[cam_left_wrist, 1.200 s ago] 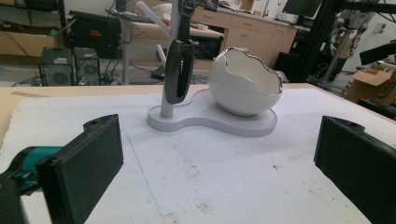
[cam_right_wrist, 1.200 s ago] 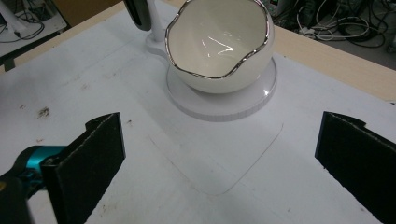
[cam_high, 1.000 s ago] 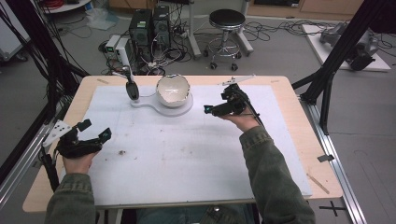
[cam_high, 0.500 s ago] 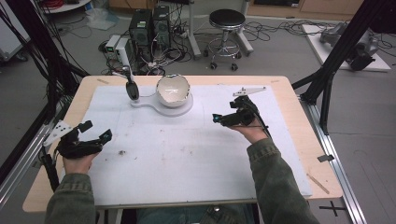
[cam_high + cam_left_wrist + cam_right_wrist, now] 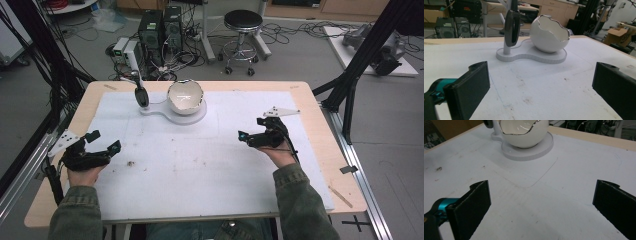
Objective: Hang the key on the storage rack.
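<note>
A white eggshell-shaped bowl (image 5: 185,96) with a jagged silver rim sits on a white two-lobed base (image 5: 196,117) at the back middle of the mat. On the base's left lobe a dark spoon-like piece (image 5: 142,95) hangs on a white post. The bowl (image 5: 549,35) and dark piece (image 5: 511,28) lie ahead of my left gripper (image 5: 541,93), the bowl (image 5: 524,132) far ahead of my right gripper (image 5: 541,207). My left gripper (image 5: 106,143) rests at the mat's left edge, open and empty. At the mat's right, the right gripper (image 5: 251,129) stands open and empty.
A white mat (image 5: 210,165) covers most of the wooden table (image 5: 320,150), with small dark specks near the left gripper. Black frame bars stand at the left and right table edges. Beyond the far edge are computer boxes, cables and a stool (image 5: 242,22) on the floor.
My right gripper has drawn back from near the bowl toward the person and to the right. The left gripper has stayed where it was.
</note>
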`<state>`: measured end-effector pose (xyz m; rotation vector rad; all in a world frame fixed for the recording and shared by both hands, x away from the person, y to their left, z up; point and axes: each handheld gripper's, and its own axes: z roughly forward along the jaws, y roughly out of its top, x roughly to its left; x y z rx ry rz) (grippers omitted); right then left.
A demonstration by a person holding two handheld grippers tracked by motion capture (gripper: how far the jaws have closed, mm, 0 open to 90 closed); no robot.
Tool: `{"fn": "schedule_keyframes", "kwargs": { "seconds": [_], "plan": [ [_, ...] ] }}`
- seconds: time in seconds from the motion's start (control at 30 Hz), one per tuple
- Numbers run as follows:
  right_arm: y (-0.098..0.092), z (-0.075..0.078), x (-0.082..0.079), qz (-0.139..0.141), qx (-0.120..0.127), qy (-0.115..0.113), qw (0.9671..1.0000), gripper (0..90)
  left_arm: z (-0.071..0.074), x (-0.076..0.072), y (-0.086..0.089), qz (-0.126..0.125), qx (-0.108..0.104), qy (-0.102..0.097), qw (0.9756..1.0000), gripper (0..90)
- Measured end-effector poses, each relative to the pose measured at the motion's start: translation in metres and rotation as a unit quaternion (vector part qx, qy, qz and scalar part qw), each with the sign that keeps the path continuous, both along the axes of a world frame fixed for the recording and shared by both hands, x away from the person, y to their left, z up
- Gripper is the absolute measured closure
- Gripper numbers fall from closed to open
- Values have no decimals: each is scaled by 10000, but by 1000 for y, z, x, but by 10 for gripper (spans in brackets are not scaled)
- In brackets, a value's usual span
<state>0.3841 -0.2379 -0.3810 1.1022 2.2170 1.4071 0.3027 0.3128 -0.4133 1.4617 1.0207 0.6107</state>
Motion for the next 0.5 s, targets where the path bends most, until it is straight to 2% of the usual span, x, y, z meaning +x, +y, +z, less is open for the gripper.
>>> {"fn": "schedule_keyframes", "kwargs": {
  "seconds": [0.1,0.23,0.5],
  "plan": [
    [-8,-4,-7,-77,36,-132,9999,5,0,0,0,-3,-5,5,10000,17],
    [-18,-10,-17,-175,221,-345,9990,5,-1,-1,-1,-3,2,39,10000,17],
    [-33,-18,-36,-298,580,-793,9947,5,-1,-5,-2,-17,40,39,10000,17]
  ]
}}
